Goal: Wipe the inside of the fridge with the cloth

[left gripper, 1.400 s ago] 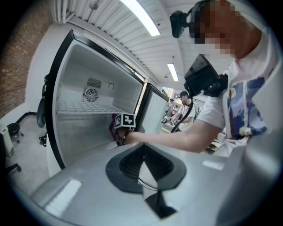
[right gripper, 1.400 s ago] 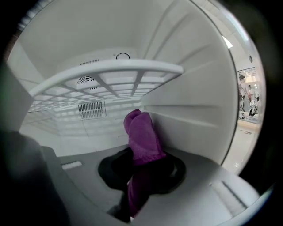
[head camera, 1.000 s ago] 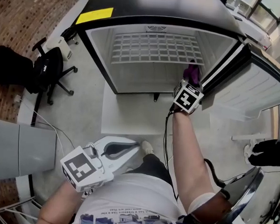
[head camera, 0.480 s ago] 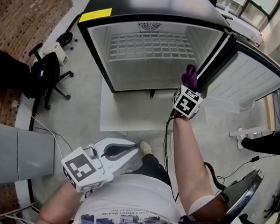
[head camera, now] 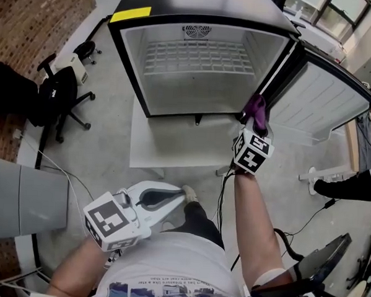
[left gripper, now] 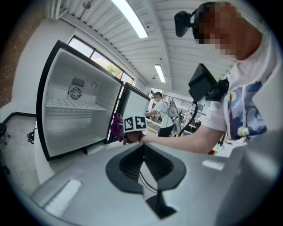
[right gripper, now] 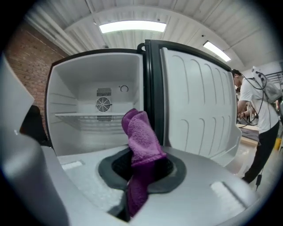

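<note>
Head view. The fridge (head camera: pixel 126 73) stands at 12 o'clock with its door (head camera: pixel 318 96) swung wide toward 2 o'clock and a wire shelf (head camera: pixel 196 55) across the cavity. The right gripper (head camera: pixel 256 122) is at 2 o'clock, outside the cabinet and just in front of the hinge-side corner. It is clenched on the purple cloth (head camera: pixel 256 106), which sticks out past the jaws toward the fridge. The left gripper (head camera: pixel 174 195) sits at 7 o'clock, low beside the person's body and well apart from the fridge. An office chair (head camera: pixel 58 94) stands on the floor at 10 o'clock.

Left gripper view. The jaws are pressed together at the tips with nothing between them. Past them, at 12 o'clock, the right gripper shows with the cloth at its left. The open fridge fills 9 to 10 o'clock, with a fan (left gripper: pixel 75 93) on its back wall.

Right gripper view. The jaws clamp the cloth at centre. One fold stands up above them and a tail hangs to 6 o'clock. Behind it the fridge cavity lies at 10 o'clock and the door's inner liner at 2 o'clock, and the cloth lines up with the hinge post between them. A bystander (right gripper: pixel 258 110) stands at 3 o'clock.
</note>
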`<state>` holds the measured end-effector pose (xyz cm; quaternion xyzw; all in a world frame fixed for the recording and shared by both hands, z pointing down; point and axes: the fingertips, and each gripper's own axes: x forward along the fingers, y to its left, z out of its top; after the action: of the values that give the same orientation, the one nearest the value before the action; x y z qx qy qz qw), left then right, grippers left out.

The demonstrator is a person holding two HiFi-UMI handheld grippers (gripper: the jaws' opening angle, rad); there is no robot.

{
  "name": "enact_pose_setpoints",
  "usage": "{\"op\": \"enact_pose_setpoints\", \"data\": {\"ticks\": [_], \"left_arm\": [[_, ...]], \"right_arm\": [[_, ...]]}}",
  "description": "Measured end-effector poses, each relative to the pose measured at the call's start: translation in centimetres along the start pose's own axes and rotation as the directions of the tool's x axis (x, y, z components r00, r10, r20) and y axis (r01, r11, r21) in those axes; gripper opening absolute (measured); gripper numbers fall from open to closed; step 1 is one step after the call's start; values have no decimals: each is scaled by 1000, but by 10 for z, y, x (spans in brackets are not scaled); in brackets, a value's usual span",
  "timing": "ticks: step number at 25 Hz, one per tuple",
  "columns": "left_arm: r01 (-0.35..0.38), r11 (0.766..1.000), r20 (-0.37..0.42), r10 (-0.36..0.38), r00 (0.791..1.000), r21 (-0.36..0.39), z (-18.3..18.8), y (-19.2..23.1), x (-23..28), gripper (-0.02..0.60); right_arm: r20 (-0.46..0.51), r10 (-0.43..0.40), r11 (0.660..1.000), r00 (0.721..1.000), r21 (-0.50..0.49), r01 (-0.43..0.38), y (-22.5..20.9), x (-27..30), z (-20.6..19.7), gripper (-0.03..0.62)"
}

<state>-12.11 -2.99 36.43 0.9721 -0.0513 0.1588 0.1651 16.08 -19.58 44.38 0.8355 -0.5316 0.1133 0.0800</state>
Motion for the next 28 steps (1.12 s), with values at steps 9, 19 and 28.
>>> {"op": "enact_pose_setpoints", "data": {"ticks": [9, 19, 28], "left_arm": [[-7, 1000, 6, 7, 1000, -18, 2, 2, 10, 6], [-69, 996, 12, 69, 998, -49, 26, 31, 19, 6], [-132, 987, -1, 132, 991, -95, 32, 58, 30, 6]], "right_arm": [[-66, 198, 978, 978, -53, -202, 45, 8, -20, 52], [-104, 185, 955, 977, -216, -204, 89, 105, -3, 51], [-148, 132, 909, 980, -376, -179, 105, 173, -7, 52]]}}
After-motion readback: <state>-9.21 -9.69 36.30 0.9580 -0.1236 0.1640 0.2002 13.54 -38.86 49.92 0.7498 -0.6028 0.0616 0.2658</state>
